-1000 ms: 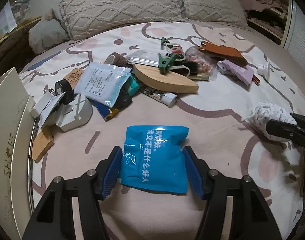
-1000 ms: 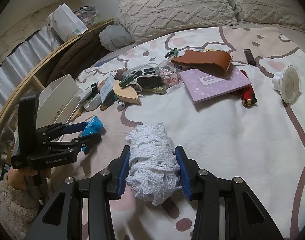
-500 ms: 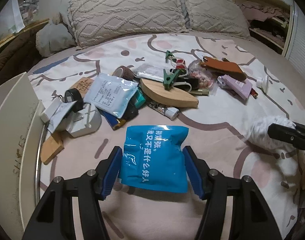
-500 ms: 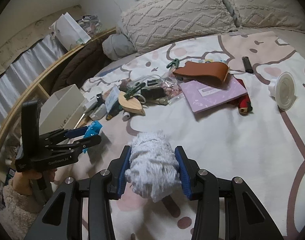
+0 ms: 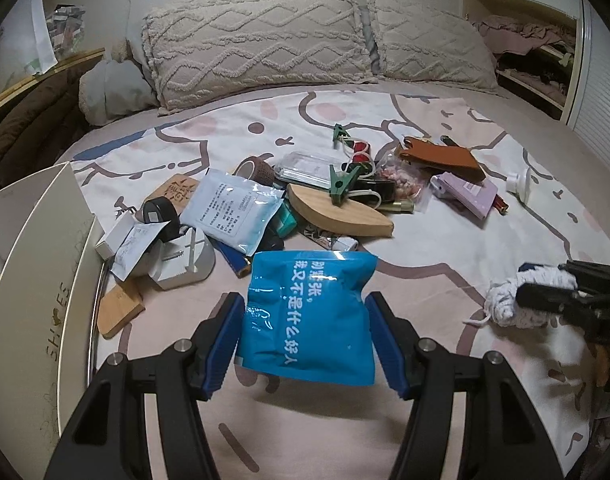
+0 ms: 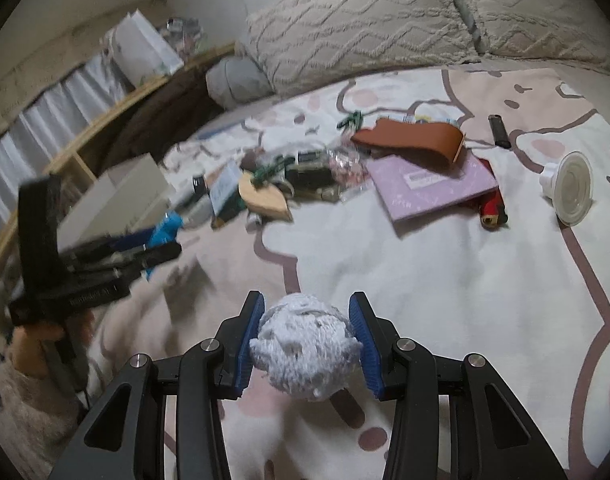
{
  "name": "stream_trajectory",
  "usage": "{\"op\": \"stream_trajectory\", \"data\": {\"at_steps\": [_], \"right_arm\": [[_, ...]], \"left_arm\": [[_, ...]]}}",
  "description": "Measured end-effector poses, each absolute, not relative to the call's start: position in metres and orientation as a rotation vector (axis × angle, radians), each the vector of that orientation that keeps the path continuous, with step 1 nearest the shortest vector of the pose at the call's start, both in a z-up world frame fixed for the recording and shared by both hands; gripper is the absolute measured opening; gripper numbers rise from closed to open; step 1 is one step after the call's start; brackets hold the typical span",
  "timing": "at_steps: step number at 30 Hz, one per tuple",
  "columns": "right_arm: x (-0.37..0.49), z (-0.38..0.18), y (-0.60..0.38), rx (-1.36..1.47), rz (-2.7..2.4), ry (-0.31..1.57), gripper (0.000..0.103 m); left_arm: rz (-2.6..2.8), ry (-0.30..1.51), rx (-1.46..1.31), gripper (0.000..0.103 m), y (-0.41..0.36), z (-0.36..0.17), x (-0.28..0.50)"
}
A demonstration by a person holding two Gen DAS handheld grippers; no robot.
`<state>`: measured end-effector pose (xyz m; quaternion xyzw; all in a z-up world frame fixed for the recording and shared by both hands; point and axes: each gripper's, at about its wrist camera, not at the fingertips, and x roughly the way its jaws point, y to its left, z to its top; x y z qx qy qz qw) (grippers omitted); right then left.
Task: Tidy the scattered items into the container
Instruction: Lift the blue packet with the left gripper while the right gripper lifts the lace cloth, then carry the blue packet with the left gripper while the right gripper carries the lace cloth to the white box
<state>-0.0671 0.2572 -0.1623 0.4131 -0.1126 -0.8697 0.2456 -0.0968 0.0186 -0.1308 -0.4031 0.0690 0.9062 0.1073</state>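
My left gripper is shut on a blue foil packet with white lettering, held clear above the bedspread. My right gripper is shut on a white crocheted bundle, also lifted off the bed. In the left wrist view that bundle shows at the right edge in the right gripper. In the right wrist view the left gripper with the blue packet appears blurred at the left, held by a hand. A white shoe box stands at the left edge.
A heap lies mid-bed: white pouch, wooden leaf-shaped board, green clips, white plug, tape rolls, brown leather case, purple booklet, red lighter, black lighter, white cap. Pillows line the headboard.
Both grippers have risen with their loads; the white bundle has left the bedspread and the blue packet hangs higher. The views now take in more of the pillows and wall.
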Motion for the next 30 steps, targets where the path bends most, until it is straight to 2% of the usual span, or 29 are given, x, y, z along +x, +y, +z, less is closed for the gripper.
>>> {"op": "stream_trajectory", "data": {"at_steps": [12, 15, 30], "right_arm": [[-0.056, -0.171, 0.239, 1.193, -2.347, -0.108, 0.045], [-0.05, -0.168, 0.234, 1.17, -2.364, -0.047, 0.041], [-0.057, -0.145, 0.235, 1.049, -2.434, -0.196, 0.04]], "left_arm": [[2.67, 0.198, -1.182, 0.062, 0.017, -0.13, -0.096], [2.683, 0.187, -1.171, 0.062, 0.016, -0.127, -0.096], [2.77, 0.117, -1.074, 0.062, 0.001, -0.101, -0.095]]}}
